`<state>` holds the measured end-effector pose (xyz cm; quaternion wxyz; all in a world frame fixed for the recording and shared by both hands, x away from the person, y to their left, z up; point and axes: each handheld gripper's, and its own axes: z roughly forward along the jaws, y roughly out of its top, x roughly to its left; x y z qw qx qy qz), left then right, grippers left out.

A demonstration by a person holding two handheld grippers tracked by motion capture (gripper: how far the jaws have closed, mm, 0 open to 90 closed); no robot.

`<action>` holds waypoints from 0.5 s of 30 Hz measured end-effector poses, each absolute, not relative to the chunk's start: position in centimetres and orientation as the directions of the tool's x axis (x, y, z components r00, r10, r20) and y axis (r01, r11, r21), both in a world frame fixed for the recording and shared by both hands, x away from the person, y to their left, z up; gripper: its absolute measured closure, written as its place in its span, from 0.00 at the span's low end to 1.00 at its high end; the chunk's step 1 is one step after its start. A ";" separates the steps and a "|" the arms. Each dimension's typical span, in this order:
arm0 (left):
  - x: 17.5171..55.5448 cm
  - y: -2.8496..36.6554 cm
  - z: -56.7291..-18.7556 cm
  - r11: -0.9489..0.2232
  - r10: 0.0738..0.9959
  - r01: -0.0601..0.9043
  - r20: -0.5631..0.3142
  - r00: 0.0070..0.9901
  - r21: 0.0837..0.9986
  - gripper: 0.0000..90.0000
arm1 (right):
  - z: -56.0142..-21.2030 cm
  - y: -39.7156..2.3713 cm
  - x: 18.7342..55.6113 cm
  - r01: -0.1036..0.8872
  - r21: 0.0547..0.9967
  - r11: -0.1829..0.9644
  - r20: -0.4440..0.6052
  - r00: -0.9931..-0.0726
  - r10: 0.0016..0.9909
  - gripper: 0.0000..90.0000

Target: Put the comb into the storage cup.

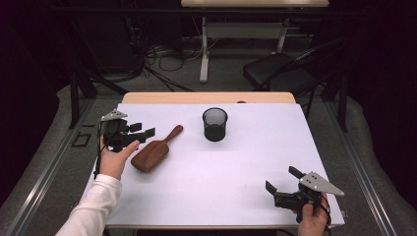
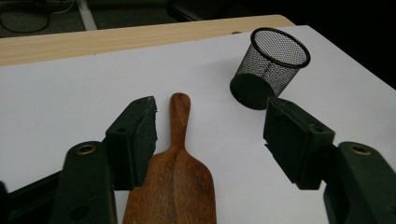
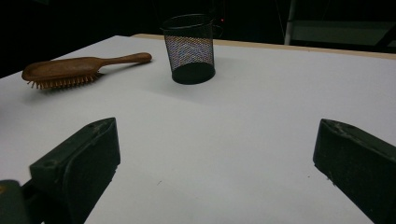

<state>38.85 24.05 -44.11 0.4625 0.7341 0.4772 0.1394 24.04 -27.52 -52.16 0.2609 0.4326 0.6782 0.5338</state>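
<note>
Left gripper (image 2: 210, 140), jaws half-wide and gripping nothing, straddles my brush (image 2: 175, 182) bristles-down left of the cup (image 2: 271, 70), lined up for its neck; right gripper (image 1: 282, 189) waits wide.

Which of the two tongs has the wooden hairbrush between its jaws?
The left tongs: the wooden hairbrush lies between their open jaws, bristles down. The right tongs stand apart, over bare white table.

Wooden hairbrush (image 1: 153, 153) on white table, left of mesh cup (image 1: 215, 124).
Brown oval head, bristles down, lies flat; handle angled twd cup, well apart from it.
</note>
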 end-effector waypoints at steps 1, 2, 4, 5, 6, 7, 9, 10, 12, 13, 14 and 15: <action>39.0 24.0 -44.1 -0.111 0.836 0.579 -0.239 0.494 0.808 0.41 | -52.2 -27.5 24.0 0.308 0.950 0.056 0.108 -0.490 0.865 0.01; 39.2 23.9 -44.0 -0.105 0.839 0.586 -0.245 0.486 0.804 0.42 | -52.2 -27.5 24.1 0.308 0.950 0.056 0.108 -0.490 0.865 0.00; 39.5 23.8 -44.0 -0.111 0.838 0.589 -0.243 0.488 0.800 0.49 | -52.2 -27.5 24.1 0.307 0.950 0.057 0.107 -0.490 0.865 0.01; 39.8 23.7 -44.0 -0.117 0.842 0.592 -0.237 0.485 0.798 0.49 | -52.2 -27.4 24.1 0.310 0.949 0.053 0.111 -0.489 0.865 0.01; 39.9 23.6 -44.0 -0.125 0.845 0.593 -0.228 0.484 0.795 0.50 | -52.2 -27.4 24.2 0.308 0.949 0.058 0.106 -0.487 0.867 0.01; 40.1 23.5 -44.0 -0.127 0.851 0.594 -0.220 0.476 0.794 0.51 | -52.2 -27.3 24.2 0.309 0.949 0.058 0.106 -0.489 0.866 0.01; 40.5 23.4 -44.0 -0.124 0.855 0.599 -0.222 0.469 0.791 0.52 | -52.2 -27.2 24.2 0.313 0.948 0.059 0.108 -0.490 0.865 0.01; 40.6 23.3 -44.0 -0.107 0.860 0.602 -0.231 0.456 0.791 0.52 | -52.3 -27.1 24.2 0.313 0.948 0.060 0.107 -0.491 0.864 0.01; 41.0 23.2 -44.1 -0.084 0.863 0.614 -0.252 0.439 0.785 0.53 | -52.3 -27.1 24.2 0.308 0.949 0.072 0.094 -0.493 0.865 0.01; 41.2 23.1 -44.2 -0.075 0.866 0.627 -0.261 0.426 0.776 0.53 | -52.3 -27.1 24.2 0.307 0.949 0.072 0.094 -0.493 0.865 0.01; 41.4 23.1 -44.2 -0.075 0.872 0.632 -0.257 0.417 0.772 0.53 | -52.3 -27.1 24.2 0.306 0.949 0.073 0.092 -0.493 0.865 0.01; 41.6 23.0 -44.3 -0.074 0.875 0.635 -0.255 0.411 0.769 0.53 | -52.3 -27.1 24.3 0.306 0.949 0.073 0.092 -0.491 0.866 0.01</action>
